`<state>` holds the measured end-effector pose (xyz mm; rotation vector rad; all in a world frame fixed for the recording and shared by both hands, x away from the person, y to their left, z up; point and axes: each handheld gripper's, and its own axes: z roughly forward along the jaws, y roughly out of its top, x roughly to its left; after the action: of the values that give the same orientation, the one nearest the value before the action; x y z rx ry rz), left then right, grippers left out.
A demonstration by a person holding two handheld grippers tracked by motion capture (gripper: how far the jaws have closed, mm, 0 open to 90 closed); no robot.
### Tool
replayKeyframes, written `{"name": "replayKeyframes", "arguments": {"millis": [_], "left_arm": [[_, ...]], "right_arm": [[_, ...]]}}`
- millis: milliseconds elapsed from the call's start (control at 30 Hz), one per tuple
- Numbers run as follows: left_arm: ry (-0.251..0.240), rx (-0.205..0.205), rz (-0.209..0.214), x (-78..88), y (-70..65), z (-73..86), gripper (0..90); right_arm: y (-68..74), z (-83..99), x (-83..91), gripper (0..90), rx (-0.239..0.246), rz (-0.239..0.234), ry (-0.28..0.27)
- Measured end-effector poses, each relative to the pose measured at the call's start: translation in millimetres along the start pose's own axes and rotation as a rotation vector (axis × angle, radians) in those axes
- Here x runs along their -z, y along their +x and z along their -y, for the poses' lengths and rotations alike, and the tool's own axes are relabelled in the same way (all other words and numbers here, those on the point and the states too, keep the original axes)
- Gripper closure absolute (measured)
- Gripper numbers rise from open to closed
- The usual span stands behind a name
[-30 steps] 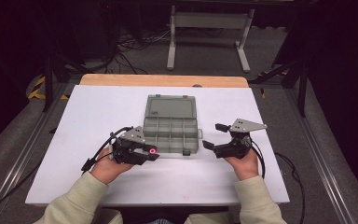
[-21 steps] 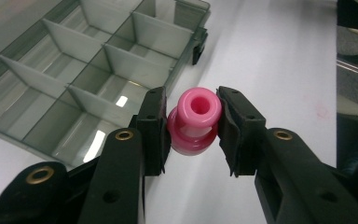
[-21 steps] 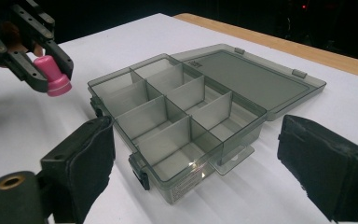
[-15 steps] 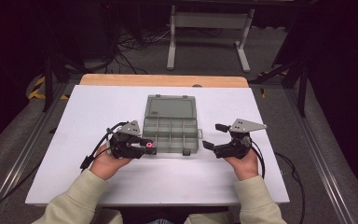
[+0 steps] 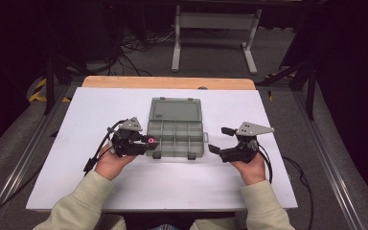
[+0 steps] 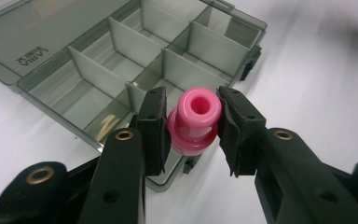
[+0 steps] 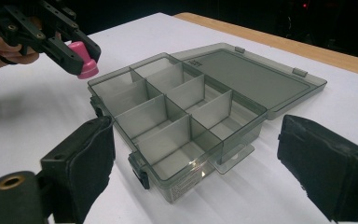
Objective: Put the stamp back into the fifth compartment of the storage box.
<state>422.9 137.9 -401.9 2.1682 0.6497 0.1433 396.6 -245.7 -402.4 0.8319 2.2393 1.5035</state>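
Pink spool [image 6: 194, 122] clamped between left claw [image 6: 193, 126] pads, over organizer box [image 6: 121, 74] edge

1. A white table top [image 5: 172, 187] takes up the middle of the high view.
2. A strip of bare wood [image 5: 167, 82] runs along the table's far edge.
3. A grey metal stand [image 5: 215, 33] with two legs sits on the floor beyond the table.
4. Black cables [image 5: 134, 48] lie tangled on the grey floor, left of the stand.
5. Yellow and black hazard tape [image 5: 40, 88] marks the floor at the table's far left corner.
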Motion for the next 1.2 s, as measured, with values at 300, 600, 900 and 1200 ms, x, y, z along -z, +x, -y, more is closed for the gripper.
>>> {"name": "replayKeyframes", "arguments": {"millis": [300,600,900,1200], "left_arm": [[-0.007,0.037,-0.055,-6.8,9.0,-0.2,64.1],[-0.008,0.078,-0.078,-15.0,17.9,0.4,64.1],[0.010,0.082,-0.080,-21.5,21.1,2.0,64.0],[0.041,0.081,-0.075,-29.2,22.2,3.4,64.0]], "right_arm": [[-0.3,0.7,-0.8,11.8,-0.001,-0.001,0.004],[-0.2,1.1,-1.6,11.8,0.000,-0.003,0.007],[-0.2,1.6,-2.7,11.8,0.000,-0.006,0.010],[-0.1,2.1,-3.3,11.8,0.000,-0.007,0.014]]}}
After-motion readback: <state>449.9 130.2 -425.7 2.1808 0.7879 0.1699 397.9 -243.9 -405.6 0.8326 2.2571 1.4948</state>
